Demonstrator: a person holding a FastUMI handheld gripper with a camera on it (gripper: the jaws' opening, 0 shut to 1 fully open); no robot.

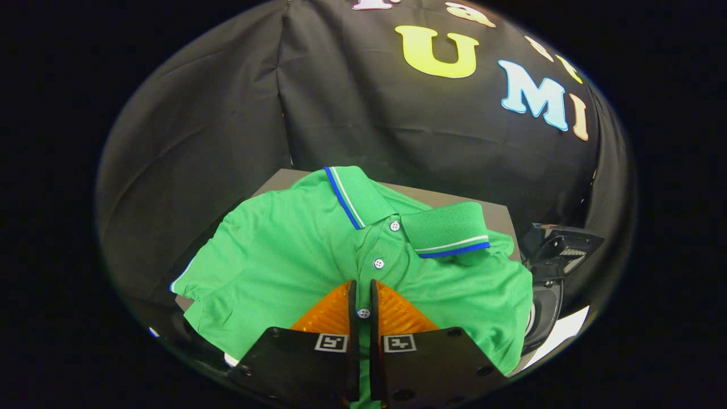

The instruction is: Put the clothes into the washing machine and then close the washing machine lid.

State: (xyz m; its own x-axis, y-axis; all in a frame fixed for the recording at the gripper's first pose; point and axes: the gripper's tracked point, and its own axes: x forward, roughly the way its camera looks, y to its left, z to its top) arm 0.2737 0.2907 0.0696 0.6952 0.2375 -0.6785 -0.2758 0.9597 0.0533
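Observation:
A green polo shirt [295, 255] with a blue-and-white trimmed collar lies spread over a small grey table [448, 199], its buttoned front facing me. My gripper [363, 287] is down on the shirt's button strip, its two fingers drawn almost together with a narrow fold of the green fabric and one white button pinched between them. Two more buttons run on just beyond the fingertips towards the collar. To the right of the shirt stands the dark washing machine [545, 309], its lid [562, 247] raised; the shirt's right sleeve hides part of its opening.
The black cloth wall hangs close behind the table and wraps round on both sides. A white surface [562, 332] shows low beside the washing machine. The shirt overhangs the table's near and left edges.

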